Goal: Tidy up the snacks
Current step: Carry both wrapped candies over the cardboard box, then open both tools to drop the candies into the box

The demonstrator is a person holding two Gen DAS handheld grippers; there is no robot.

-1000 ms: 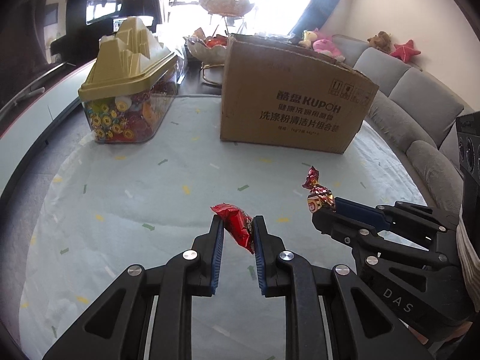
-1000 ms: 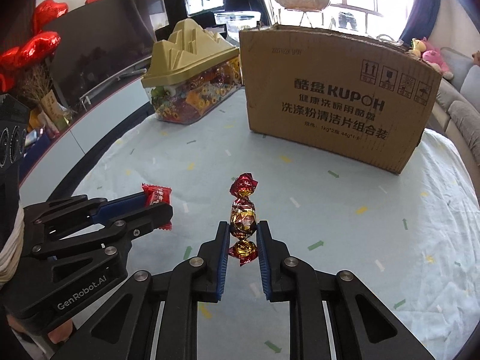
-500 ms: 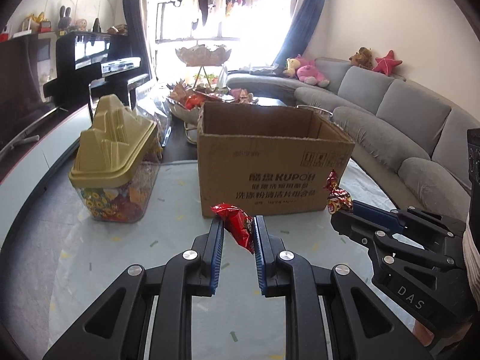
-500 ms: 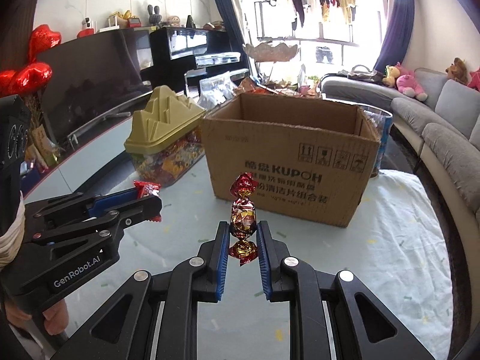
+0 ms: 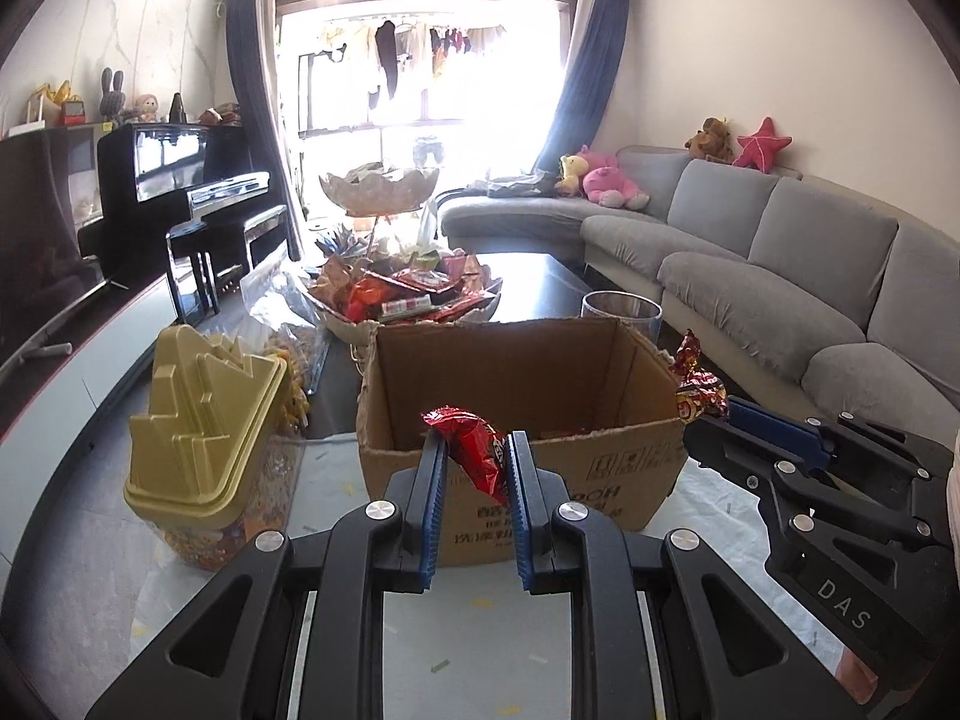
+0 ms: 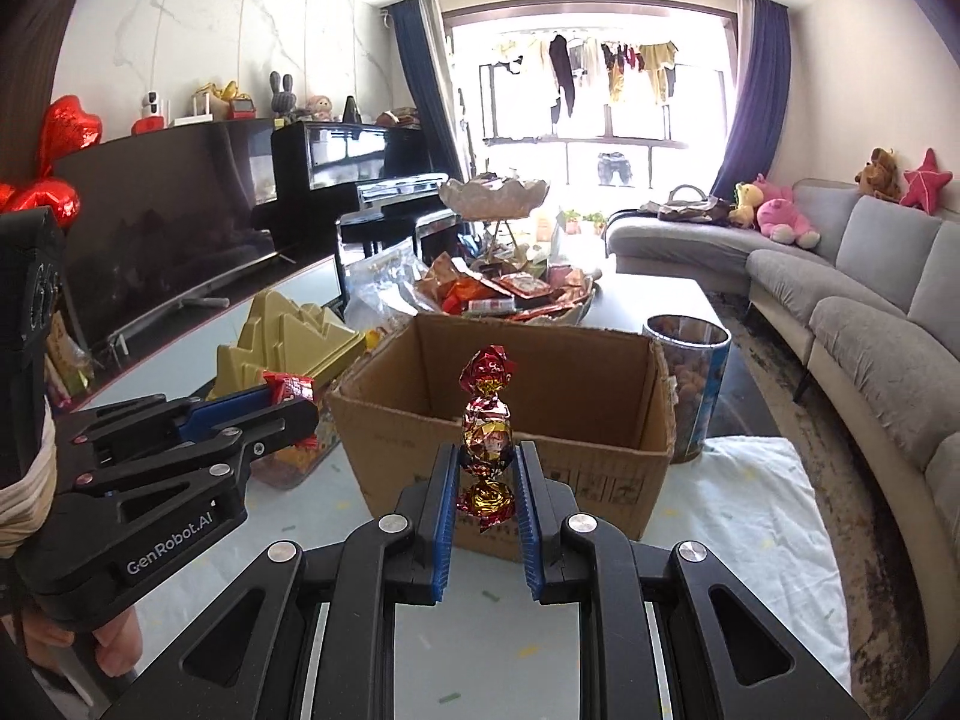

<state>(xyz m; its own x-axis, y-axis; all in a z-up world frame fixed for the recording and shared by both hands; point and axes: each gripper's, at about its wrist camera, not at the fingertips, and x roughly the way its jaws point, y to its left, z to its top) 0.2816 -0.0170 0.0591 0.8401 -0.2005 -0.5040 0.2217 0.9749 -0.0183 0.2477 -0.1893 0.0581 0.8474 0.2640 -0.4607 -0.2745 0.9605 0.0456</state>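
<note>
Left wrist view: the left gripper (image 5: 474, 456) has its fingers clamped on a red packet (image 5: 474, 450), glossy, crumpled, tilted, held in front of the near wall of the open box (image 5: 600, 480). The right gripper (image 5: 720, 420) enters from the right edge beside the box's right corner, fingers clamped on a candy (image 5: 696, 384).

Right wrist view: only here does the candy (image 6: 487, 432) show whole: red and gold foil, twisted at both ends, upright between the right gripper (image 6: 486, 468) fingers, before the box (image 6: 420, 456) opening. This view alone shows the person's hand (image 6: 114, 648) under the left gripper (image 6: 300, 405) and a tin (image 6: 696, 396) beside the box's right side.

Both views: the box stands on the desk (image 6: 750, 516), its floor hidden. A gold-lidded jar (image 5: 204, 450) stands to the left of the box.
</note>
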